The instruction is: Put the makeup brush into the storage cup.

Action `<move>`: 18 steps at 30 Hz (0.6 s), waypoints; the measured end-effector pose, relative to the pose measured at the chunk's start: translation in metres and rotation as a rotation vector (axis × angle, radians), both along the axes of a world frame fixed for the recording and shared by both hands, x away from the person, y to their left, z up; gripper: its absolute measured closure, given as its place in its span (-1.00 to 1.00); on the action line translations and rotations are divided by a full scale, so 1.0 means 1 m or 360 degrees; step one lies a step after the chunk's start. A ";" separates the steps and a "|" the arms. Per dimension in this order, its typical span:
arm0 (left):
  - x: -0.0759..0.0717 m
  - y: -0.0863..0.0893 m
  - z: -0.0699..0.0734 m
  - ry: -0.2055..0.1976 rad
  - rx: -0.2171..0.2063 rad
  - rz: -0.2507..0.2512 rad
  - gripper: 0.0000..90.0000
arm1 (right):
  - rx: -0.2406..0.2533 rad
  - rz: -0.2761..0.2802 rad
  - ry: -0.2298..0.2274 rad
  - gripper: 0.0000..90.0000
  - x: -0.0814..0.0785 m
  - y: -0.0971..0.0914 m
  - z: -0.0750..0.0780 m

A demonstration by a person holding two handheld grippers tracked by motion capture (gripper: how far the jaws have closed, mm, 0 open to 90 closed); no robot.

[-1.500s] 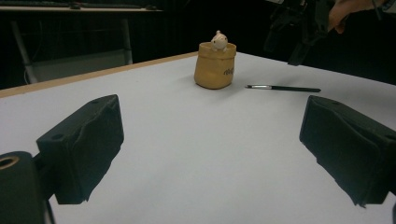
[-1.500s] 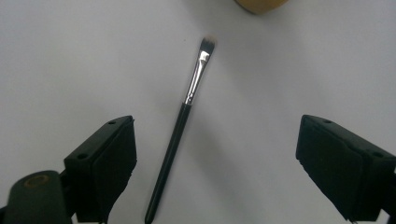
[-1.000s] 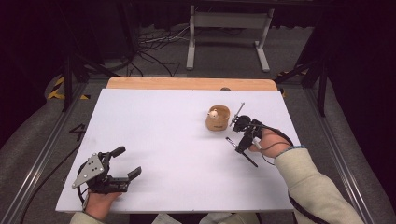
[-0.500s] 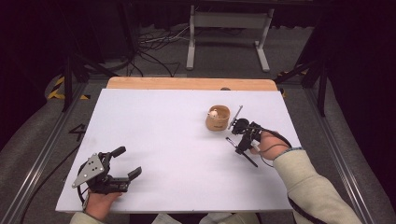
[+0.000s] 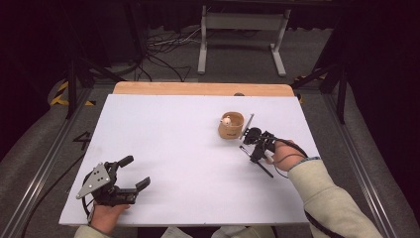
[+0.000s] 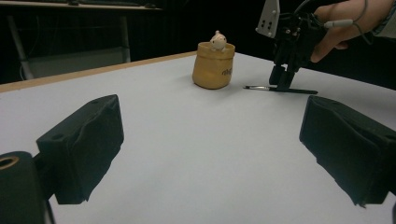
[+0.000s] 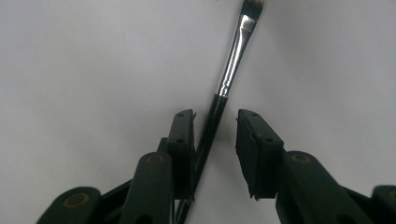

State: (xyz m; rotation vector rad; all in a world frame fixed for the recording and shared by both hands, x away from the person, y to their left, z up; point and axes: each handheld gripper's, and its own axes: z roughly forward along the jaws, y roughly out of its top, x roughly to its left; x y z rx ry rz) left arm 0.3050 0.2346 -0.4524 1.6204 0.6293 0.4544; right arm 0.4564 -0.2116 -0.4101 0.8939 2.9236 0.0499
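- The paintbrush (image 7: pixel 219 100) lies flat on the white tabletop (image 5: pixel 173 148), just beside a small tan pot (image 5: pixel 231 126), its bristles toward the pot.
- The right gripper (image 7: pixel 215 140) stands over the black handle, jaws either side of it; they have just been closing. One pad touches the handle, the other is apart from it, so nothing is clamped yet.
- A little pale figure (image 6: pixel 217 41) sits in the pot.
- The left gripper (image 5: pixel 132 173) rests at the near left corner, released, jaws wide.
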 end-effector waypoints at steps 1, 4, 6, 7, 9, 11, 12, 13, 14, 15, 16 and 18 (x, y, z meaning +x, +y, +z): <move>0.000 0.000 0.000 -0.0001 0.0001 0.0000 -0.85 | -0.0003 -0.0007 -0.0002 0.53 0.000 0.001 0.000; 0.000 0.000 0.000 -0.0003 0.0002 0.0004 -0.85 | -0.0020 -0.0011 0.0002 0.57 -0.001 0.002 -0.001; 0.000 0.000 0.000 -0.0002 0.0003 0.0005 -0.85 | -0.0041 -0.0007 -0.0002 0.62 -0.002 0.003 -0.002; 0.000 0.000 0.000 -0.0005 0.0005 0.0004 -0.85 | -0.0051 -0.0009 -0.0001 0.65 -0.002 0.004 -0.002; 0.000 0.000 0.000 -0.0005 0.0006 0.0004 -0.85 | -0.0059 -0.0005 0.0006 0.70 -0.002 0.005 -0.003; 0.000 0.000 0.000 -0.0006 0.0005 0.0006 -0.85 | -0.0065 -0.0010 0.0009 0.72 -0.002 0.005 -0.005; 0.000 0.000 0.000 -0.0002 0.0002 0.0007 -0.84 | -0.0067 -0.0007 0.0012 0.75 -0.002 0.005 -0.005; 0.000 0.000 0.000 -0.0001 0.0005 0.0005 -0.85 | -0.0069 -0.0002 0.0019 0.78 -0.002 0.005 -0.006; 0.000 0.000 0.000 -0.0002 0.0004 0.0007 -0.84 | -0.0064 -0.0002 0.0024 0.81 -0.002 0.005 -0.007; 0.000 0.000 0.000 -0.0003 0.0004 0.0007 -0.84 | -0.0061 -0.0003 0.0027 0.83 -0.002 0.005 -0.007; 0.000 0.000 0.000 -0.0003 0.0004 0.0007 -0.84 | -0.0057 -0.0001 0.0031 0.85 -0.002 0.005 -0.007; 0.000 0.000 0.000 -0.0002 0.0003 0.0007 -0.84 | -0.0066 0.0007 0.0025 0.86 -0.003 0.005 -0.007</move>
